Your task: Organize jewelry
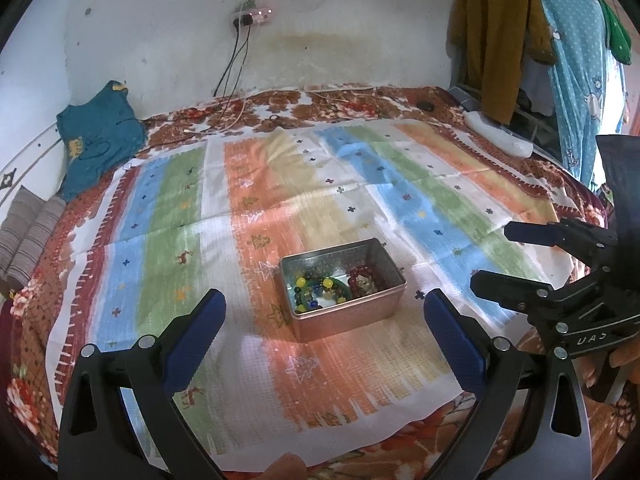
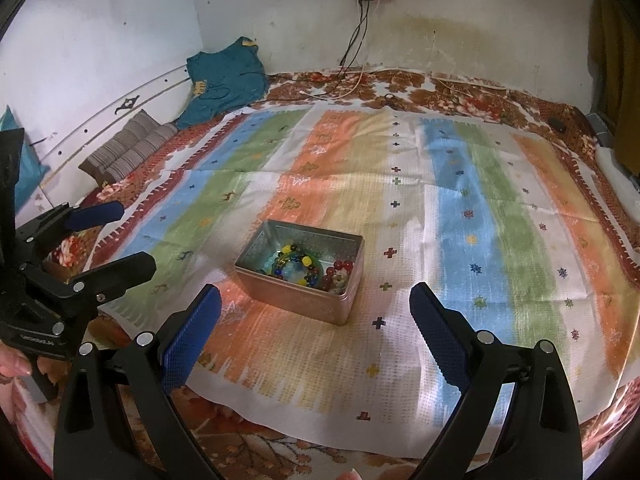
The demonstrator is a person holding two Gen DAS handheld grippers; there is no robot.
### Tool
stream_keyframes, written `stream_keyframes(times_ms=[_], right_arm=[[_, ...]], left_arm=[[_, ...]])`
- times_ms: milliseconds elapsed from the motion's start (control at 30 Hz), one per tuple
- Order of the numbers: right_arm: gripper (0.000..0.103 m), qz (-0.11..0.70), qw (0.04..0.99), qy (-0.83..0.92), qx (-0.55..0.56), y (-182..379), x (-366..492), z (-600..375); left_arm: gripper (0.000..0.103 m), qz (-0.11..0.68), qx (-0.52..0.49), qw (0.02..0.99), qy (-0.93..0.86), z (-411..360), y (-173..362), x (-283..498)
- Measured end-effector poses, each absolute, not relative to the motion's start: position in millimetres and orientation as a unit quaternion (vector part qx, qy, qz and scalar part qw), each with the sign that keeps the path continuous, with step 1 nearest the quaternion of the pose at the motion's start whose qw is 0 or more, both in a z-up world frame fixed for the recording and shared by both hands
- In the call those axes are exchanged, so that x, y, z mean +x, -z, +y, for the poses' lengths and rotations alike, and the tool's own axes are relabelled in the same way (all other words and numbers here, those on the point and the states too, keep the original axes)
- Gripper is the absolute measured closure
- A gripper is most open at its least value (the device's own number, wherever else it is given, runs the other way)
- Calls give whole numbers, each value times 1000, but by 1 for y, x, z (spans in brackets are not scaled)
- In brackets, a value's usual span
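A small open metal tin [image 1: 384,294] stands on a striped cloth [image 1: 280,184] spread on the bed. Inside lie beaded bracelets: a multicoloured one [image 1: 320,290] and a dark red one [image 1: 362,278]. My left gripper [image 1: 325,312] is open and empty, just in front of the tin. My right gripper [image 1: 490,256] is open at the tin's right. In the right wrist view the tin [image 2: 304,298] with the beads [image 2: 298,266] sits ahead of my open, empty right gripper [image 2: 315,305]; my left gripper [image 2: 136,236] shows at the left.
A teal garment [image 1: 96,136] and striped cushions [image 1: 28,232] lie at the far left by the wall. Cables [image 1: 236,72] hang from a wall socket onto the bed's head. Hanging clothes [image 1: 540,32] and a white pillow [image 1: 496,132] stand at the right.
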State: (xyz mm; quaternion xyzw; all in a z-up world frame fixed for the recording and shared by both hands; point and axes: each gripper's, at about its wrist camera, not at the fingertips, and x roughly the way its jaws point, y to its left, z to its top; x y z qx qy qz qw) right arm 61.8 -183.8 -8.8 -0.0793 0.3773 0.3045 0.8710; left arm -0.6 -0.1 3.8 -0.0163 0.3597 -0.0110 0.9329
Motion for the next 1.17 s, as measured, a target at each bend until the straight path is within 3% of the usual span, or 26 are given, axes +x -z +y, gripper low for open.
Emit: stream_keyframes(times_ms=[1167], right_arm=[[5,356,880,-298,-96,2,54,-183]], left_arm=[[6,337,-15,941,16,-5,-12,-6]])
